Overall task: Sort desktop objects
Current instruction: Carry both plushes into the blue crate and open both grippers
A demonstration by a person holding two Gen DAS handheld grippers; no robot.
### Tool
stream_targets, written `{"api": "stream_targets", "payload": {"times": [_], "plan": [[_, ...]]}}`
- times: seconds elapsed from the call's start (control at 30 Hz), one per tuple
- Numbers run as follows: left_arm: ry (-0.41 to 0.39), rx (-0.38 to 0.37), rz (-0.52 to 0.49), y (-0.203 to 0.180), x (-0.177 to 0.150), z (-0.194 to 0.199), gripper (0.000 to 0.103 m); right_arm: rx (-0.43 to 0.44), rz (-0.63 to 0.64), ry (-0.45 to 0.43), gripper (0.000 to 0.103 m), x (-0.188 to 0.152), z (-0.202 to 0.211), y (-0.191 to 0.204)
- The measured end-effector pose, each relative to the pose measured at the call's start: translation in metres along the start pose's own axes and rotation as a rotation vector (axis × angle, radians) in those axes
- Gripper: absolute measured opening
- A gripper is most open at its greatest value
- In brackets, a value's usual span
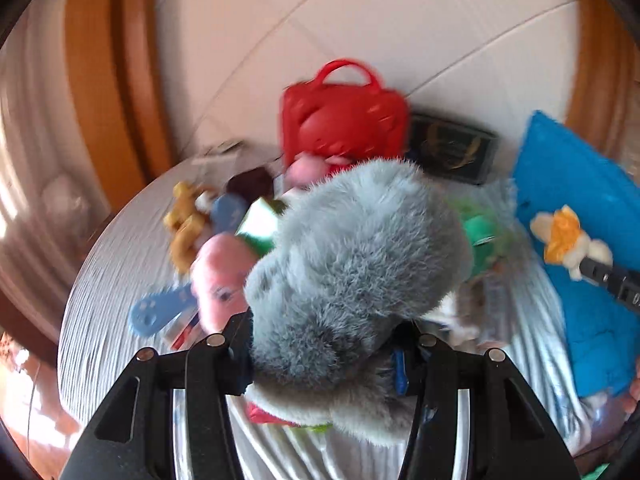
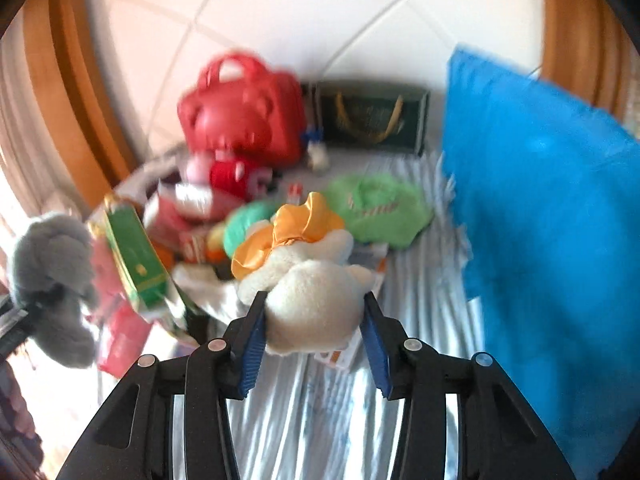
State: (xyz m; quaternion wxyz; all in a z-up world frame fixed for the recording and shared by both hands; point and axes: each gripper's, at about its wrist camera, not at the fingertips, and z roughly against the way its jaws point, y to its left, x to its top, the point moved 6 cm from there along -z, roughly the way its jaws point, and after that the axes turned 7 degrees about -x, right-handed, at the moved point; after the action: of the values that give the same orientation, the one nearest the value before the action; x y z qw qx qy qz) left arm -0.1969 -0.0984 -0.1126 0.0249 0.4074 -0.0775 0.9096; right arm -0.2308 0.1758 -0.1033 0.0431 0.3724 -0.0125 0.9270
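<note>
Clamped between the blue-padded fingers of the right gripper sits a cream plush toy with an orange satin bow, lifted off the striped grey-white tablecloth; the left gripper likewise pinches a fluffy grey plush animal held above the table. Both seem to be mid-carry, so the step in hand looks like moving soft toys out of the heap to a sorting place. Just beyond lies the jumble: a lime-green furry plush, a green cardboard box and a pink pig plush in a red dress. At the far side stand a red plastic carry-case with a handle and a dark green gift box; their contents cannot be seen. On the right hangs a bright blue fabric bag, probably the target; next each toy needs steering over its mouth before release.
</note>
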Motion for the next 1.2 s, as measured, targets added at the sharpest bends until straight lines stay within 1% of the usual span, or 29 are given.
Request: {"api": "stream_targets", "payload": {"times": [0.2,0.37,0.43,0.53,0.67,0.77,0.87,0.97,1.07,1.2], "plan": [[-0.085,-0.149,-0.097,-0.061,0.027,0.027,0.05,-0.053,-0.079,-0.164,0.043,0.018,0.086,-0.029],[-0.154,-0.257,-0.157,-0.127,0.051,0.055,0.05,-0.097,-0.13,-0.27,0.043,0.03,0.143,-0.073],[-0.189,-0.292,-0.182,-0.161,0.061,0.067,0.05,-0.114,-0.152,-0.312,0.043,0.032,0.166,-0.098],[-0.24,-0.34,-0.209,-0.218,0.072,0.085,0.05,-0.175,-0.163,-0.366,0.043,0.032,0.195,-0.141],[-0.273,-0.42,-0.217,-0.3,0.078,0.099,0.05,-0.245,-0.177,-0.387,0.043,0.027,0.22,-0.212],[-0.258,-0.465,-0.232,-0.369,0.074,0.1,0.05,-0.282,-0.191,-0.357,0.043,0.019,0.225,-0.275],[-0.219,-0.476,-0.249,-0.434,0.064,0.093,0.05,-0.315,-0.173,-0.327,0.043,0.011,0.224,-0.324],[-0.133,-0.471,-0.277,-0.486,0.046,0.074,0.05,-0.321,-0.156,-0.274,0.043,0.007,0.206,-0.365],[-0.043,-0.444,-0.298,-0.521,0.031,0.047,0.05,-0.309,-0.141,-0.223,0.043,-0.001,0.187,-0.394],[0.021,-0.403,-0.322,-0.543,0.017,0.03,0.05,-0.277,-0.129,-0.162,0.044,-0.011,0.165,-0.416]]}}
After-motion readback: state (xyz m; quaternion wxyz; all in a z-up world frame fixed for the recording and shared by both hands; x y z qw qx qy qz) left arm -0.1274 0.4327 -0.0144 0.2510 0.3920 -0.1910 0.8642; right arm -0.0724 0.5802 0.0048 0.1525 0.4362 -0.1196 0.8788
